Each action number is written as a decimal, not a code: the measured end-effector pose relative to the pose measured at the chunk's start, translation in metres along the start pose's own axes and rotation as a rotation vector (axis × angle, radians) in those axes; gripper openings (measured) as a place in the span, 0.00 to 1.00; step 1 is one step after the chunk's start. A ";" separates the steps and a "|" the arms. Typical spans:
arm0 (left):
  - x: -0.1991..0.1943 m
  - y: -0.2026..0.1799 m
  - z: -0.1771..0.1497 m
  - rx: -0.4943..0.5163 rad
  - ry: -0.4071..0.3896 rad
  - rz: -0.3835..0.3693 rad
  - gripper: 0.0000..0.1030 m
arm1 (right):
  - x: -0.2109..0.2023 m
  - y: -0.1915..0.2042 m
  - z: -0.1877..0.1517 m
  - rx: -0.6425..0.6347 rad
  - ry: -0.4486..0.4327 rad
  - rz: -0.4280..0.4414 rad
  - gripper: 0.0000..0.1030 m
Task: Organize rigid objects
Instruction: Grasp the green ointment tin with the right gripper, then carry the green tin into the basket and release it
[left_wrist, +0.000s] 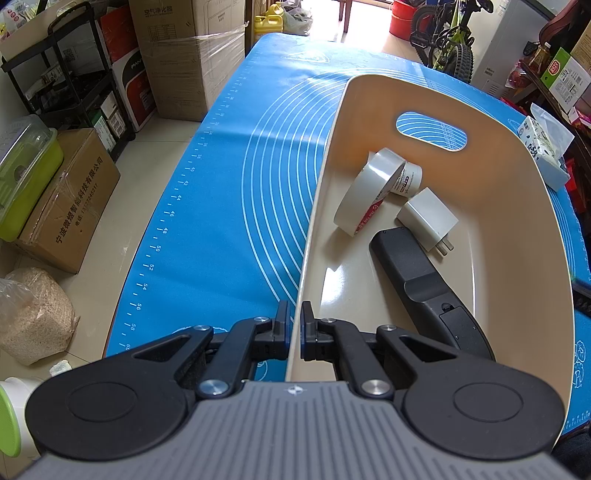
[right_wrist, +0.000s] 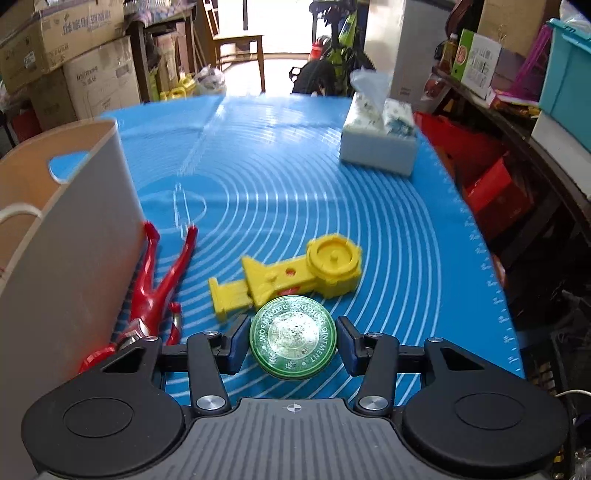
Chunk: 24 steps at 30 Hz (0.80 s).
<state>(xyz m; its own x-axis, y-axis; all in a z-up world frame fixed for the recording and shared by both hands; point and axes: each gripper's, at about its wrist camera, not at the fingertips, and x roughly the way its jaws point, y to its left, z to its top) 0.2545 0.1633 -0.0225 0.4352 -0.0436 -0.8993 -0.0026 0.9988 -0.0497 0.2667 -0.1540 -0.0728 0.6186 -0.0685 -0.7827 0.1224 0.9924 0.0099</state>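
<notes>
- Where the left gripper (left_wrist: 294, 325) sits nearest the lens, its black jaws are clamped on the thin near wall of the cream plastic bin (left_wrist: 314, 206), one blue pad on each side of the smooth rim.
- Inside the bin, from near to far: a long black matte remote control (left_wrist: 413, 280), a white boxy plug adapter (left_wrist: 428, 216) with metal prongs, and a glossy roll of tape (left_wrist: 365, 192) leaning on edge.
- Before the right gripper (right_wrist: 293, 338), a round green ointment tin (right_wrist: 293, 338) lies flat between the blue pads; they sit just beside its rim, and whether they press on it cannot be told.
- Just beyond lies a yellow plastic toy launcher (right_wrist: 291, 280) with a ribbed handle and round head.
- Beside the bin's outer wall lies a glossy red action figure (right_wrist: 155, 291).
- Farthest on the blue ringed mat (right_wrist: 295, 184) stands a soft tissue pack (right_wrist: 380, 140).
</notes>
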 end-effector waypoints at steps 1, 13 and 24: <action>0.000 0.000 0.000 0.000 0.000 0.000 0.06 | -0.005 0.000 0.003 0.002 -0.013 0.002 0.53; 0.000 -0.001 0.000 0.002 0.000 0.002 0.06 | -0.082 0.039 0.046 -0.045 -0.223 0.104 0.53; 0.000 -0.001 0.000 0.002 0.000 0.002 0.06 | -0.092 0.129 0.048 -0.258 -0.188 0.286 0.53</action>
<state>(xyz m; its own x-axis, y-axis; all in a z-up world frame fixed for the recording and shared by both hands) 0.2543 0.1624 -0.0229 0.4351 -0.0413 -0.8994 -0.0015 0.9989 -0.0466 0.2629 -0.0246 0.0303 0.7334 0.2192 -0.6435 -0.2575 0.9656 0.0354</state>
